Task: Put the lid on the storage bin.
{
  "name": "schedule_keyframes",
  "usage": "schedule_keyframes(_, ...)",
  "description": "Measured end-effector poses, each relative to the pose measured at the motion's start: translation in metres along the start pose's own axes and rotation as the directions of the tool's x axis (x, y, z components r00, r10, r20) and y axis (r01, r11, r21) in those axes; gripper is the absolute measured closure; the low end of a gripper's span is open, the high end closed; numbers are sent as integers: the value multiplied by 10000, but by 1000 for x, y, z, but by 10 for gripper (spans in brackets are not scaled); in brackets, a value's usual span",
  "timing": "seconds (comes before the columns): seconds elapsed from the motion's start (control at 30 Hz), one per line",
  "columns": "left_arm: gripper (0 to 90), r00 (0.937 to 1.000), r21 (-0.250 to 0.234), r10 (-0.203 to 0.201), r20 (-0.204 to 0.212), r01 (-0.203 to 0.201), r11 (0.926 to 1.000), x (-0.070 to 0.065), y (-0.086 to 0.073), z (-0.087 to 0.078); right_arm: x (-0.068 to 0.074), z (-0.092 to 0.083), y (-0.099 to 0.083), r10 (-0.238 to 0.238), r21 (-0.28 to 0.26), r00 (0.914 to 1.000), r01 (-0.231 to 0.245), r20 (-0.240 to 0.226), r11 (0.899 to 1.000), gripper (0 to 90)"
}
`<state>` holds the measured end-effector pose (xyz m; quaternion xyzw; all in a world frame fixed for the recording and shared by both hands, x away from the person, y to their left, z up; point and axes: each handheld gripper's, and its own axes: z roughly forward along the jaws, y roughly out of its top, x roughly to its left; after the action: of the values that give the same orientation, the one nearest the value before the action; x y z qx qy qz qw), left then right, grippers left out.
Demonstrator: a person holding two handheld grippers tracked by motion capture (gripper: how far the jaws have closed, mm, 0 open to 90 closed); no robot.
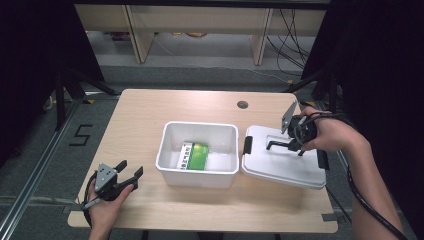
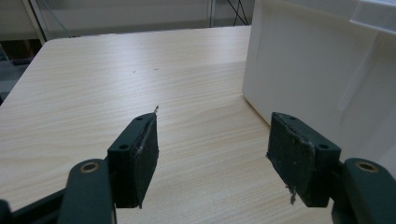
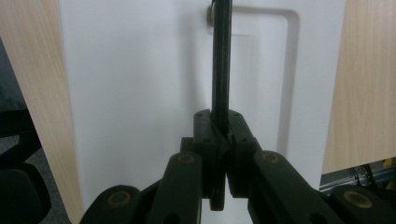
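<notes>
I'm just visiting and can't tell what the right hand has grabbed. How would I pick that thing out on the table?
Start at the open white bin in the middle of the wooden table. Just to its right lies a flat white lid, its near edge past the table's rim. It alone has a thin black handle on top, and the right tool is shut on that handle.

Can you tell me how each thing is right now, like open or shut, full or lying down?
White box: open, upright on the table.
Green packet: lying flat inside the box.
Lid: off the box, beside it.
Lid handle: pinched.
Right gripper: shut on the lid handle.
Left gripper: open, holding nothing.
</notes>
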<state>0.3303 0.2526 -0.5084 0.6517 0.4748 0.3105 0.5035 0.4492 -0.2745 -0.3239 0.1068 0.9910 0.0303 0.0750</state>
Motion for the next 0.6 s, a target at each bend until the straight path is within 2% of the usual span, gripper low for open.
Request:
schedule_keyframes(0.07, 331, 10000, 65, 10, -37, -9, 10000, 0, 0, -1, 1, -6, 0, 209, 45, 9998, -209, -9, 9998, 852)
schedule_keyframes(0.1, 331, 10000, 63, 11, -42, -11, 10000, 0, 0, -1, 0, -8, 1, 84, 14, 10000, -84, 12, 10000, 852)
schedule_keyframes(0.13, 331, 10000, -7, 9, -5, -9, 10000, 0, 0, -1, 0, -12, 0, 298, 37, 9995, -298, 35, 9995, 852)
schedule_keyframes(0.17, 331, 10000, -17, 12, 1, -12, 10000, 1, 0, -1, 0, -13, 0, 306, 9, 9995, -306, 84, 9995, 852)
schedule_keyframes(0.2, 331, 10000, -17, 12, 1, -12, 10000, 1, 0, -1, -2, -15, 0, 60, -84, 9999, -58, 127, 9999, 852)
schedule_keyframes(0.27, 331, 10000, -27, 8, -9, -8, 10000, 1, 0, -1, 0, -19, -1, 424, -71, 9990, -423, 128, 9991, 852)
schedule_keyframes(0.57, 331, 10000, 9, 30, -78, -30, 10000, 1, 1, -2, 1, -29, 2, 351, -299, 9988, -341, 354, 9990, 852)
schedule_keyframes(0.6, 331, 10000, 12, 25, -84, -25, 10000, 1, 1, -2, 0, -29, 2, 219, -398, 9992, -205, 336, 9990, 852)
